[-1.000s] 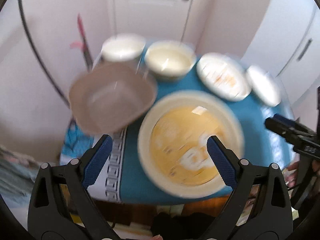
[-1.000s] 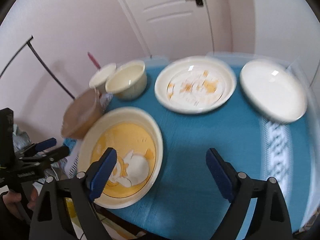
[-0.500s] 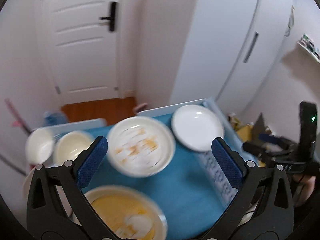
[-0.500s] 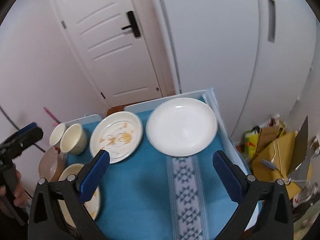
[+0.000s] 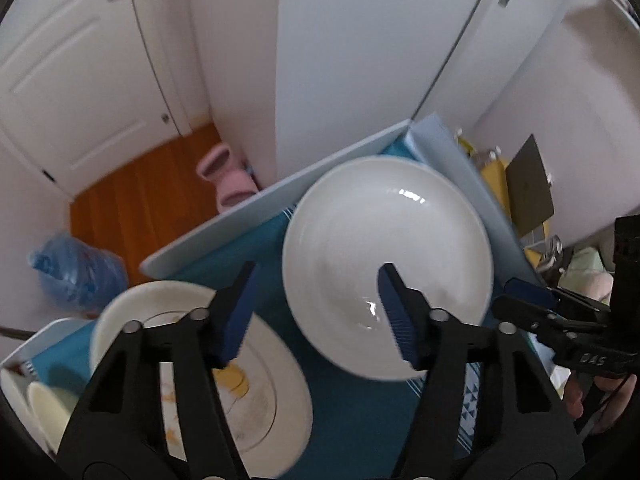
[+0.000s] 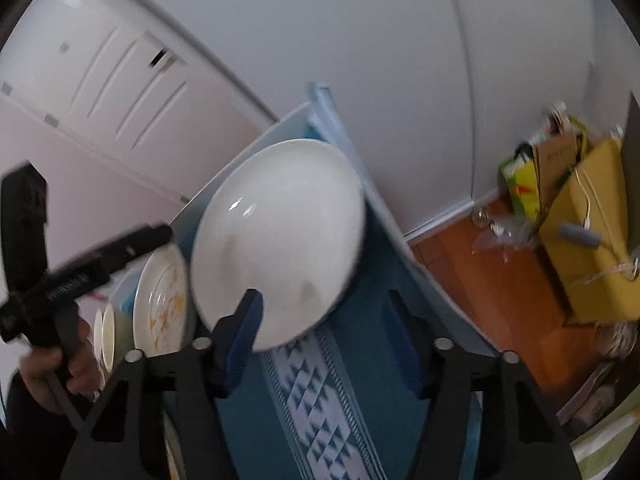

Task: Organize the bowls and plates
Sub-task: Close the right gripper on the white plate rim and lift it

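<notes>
A plain white plate (image 5: pixel 384 264) lies at the far right corner of the blue-clothed table (image 5: pixel 344 412); it also shows in the right wrist view (image 6: pixel 280 236). My left gripper (image 5: pixel 316 316) is open above its near left edge, holding nothing. My right gripper (image 6: pixel 324 336) is open and empty over the cloth just beside the plate's near right edge. A cream plate with orange marks (image 5: pixel 240 384) lies to the left of the white one, also in the right wrist view (image 6: pixel 164 304). Cream bowls (image 5: pixel 48 412) sit further left.
White walls and a cupboard stand close behind the table corner. A light blue raised rim (image 5: pixel 248 216) borders the table's far edges. A blue water bottle (image 5: pixel 76 272) and pink slippers (image 5: pixel 228 180) are on the wooden floor. Yellow bags and boxes (image 6: pixel 580 232) lie to the right.
Both grippers have swung right and forward, from over the yellow plate and bowls toward the plain white plate at the far right corner. Both stay open.
</notes>
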`<state>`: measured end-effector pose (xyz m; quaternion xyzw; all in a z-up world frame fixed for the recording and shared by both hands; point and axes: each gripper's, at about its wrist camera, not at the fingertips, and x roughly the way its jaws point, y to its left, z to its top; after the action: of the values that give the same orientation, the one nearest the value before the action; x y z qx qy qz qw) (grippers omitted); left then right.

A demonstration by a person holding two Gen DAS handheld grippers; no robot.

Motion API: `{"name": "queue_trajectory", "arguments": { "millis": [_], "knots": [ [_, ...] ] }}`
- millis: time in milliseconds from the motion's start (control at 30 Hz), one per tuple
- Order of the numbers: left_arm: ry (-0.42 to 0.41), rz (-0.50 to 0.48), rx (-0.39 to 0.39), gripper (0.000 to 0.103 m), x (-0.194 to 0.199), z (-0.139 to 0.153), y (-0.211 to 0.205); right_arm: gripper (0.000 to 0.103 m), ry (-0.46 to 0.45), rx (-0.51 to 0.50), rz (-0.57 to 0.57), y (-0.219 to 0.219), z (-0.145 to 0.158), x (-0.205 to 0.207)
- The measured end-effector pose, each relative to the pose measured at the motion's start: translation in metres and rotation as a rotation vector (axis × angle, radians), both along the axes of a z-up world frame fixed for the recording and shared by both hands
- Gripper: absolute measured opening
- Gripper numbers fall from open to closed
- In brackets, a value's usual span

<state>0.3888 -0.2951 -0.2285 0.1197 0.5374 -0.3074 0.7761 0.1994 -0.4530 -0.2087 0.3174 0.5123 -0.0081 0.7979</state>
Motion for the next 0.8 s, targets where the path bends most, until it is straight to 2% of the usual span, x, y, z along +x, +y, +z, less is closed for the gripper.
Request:
{"name": "queue_trajectory", "arguments": {
  "millis": [100, 233, 300, 333, 500, 567, 633, 800],
  "knots": [
    [0.034, -0.006, 0.013, 0.051, 0.012, -0.020, -0.007, 0.055, 0.009, 0.025, -0.024, -0.001, -0.010, 0.004],
    [0.055, -0.012, 0.021, 0.050, 0.022, -0.036, -0.009, 0.047, 0.017, 0.033, -0.008, 0.003, -0.020, 0.013],
    [0.063, -0.009, 0.026, 0.039, 0.030, -0.042, -0.010, 0.042, 0.019, 0.033, 0.002, 0.006, -0.024, 0.017],
    [0.070, -0.006, 0.023, 0.035, 0.031, -0.044, -0.010, 0.036, 0.018, 0.026, 0.011, 0.008, -0.025, 0.020],
    [0.090, -0.033, 0.030, 0.025, 0.035, -0.053, -0.014, 0.029, 0.019, -0.034, 0.025, 0.015, -0.029, 0.025],
    [0.081, -0.038, 0.037, 0.024, 0.036, -0.054, -0.014, 0.020, 0.024, -0.057, 0.019, 0.014, -0.032, 0.025],
    [0.083, -0.035, 0.031, 0.024, 0.037, -0.055, -0.013, 0.016, 0.026, -0.061, 0.006, 0.011, -0.034, 0.025],
    [0.060, -0.039, 0.052, 0.024, 0.037, -0.055, -0.016, 0.016, 0.027, -0.057, 0.004, 0.010, -0.033, 0.025]
  ]
}}
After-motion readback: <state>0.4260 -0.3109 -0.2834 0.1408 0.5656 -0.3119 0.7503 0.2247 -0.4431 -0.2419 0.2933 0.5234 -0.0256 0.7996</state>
